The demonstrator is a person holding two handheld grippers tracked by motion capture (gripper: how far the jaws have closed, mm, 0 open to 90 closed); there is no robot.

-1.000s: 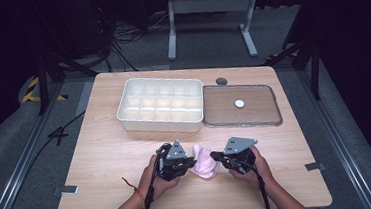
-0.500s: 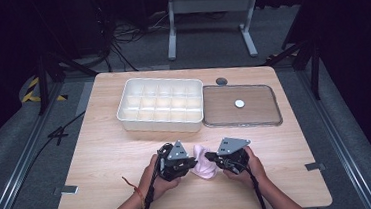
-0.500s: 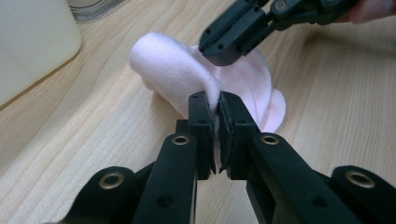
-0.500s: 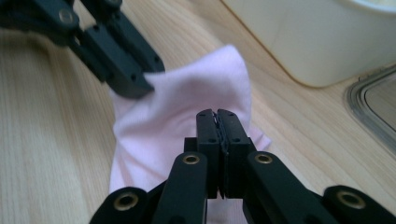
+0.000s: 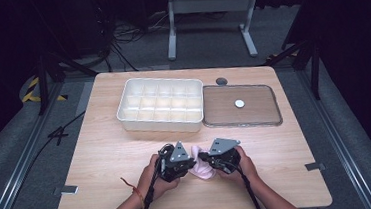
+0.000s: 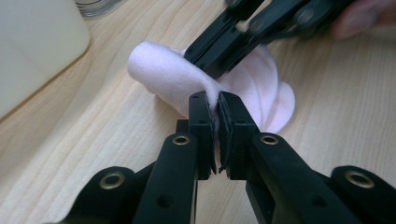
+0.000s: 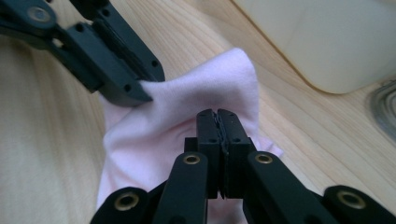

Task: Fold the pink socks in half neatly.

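Spreading across the middle of the high view, the wooden worktop [image 5: 107, 156] carried everything else. Taking the pink cloth [image 5: 202, 166] as the landmark, the white divided tray [image 5: 159, 105] stood well beyond it toward the far edge and a little to the left, with its compartments open to the camera. Just to the right of that tray, and also well beyond the cloth, lay the flat clear lid [image 5: 241, 105], touching or nearly touching the tray's side, with a small white round knob [image 5: 239, 103] on its middle. A small dark disc [image 5: 221, 81] lay on the wood just past the lid's far edge.

The cloth itself sat bunched on the worktop near the person's edge, between the two hands. At its left, the left gripper [image 5: 190, 162] had its jaws pinched shut on a raised fold of the cloth [image 6: 177, 79], the fabric squeezed between the pads. At its right, the right gripper [image 5: 205, 158] likewise had its jaws clamped tight on the cloth's [image 7: 187, 116] edge. Both tools met over the cloth, their tips close together, so the fabric stood lifted into a ridge between them while its lower part rested on the wood.
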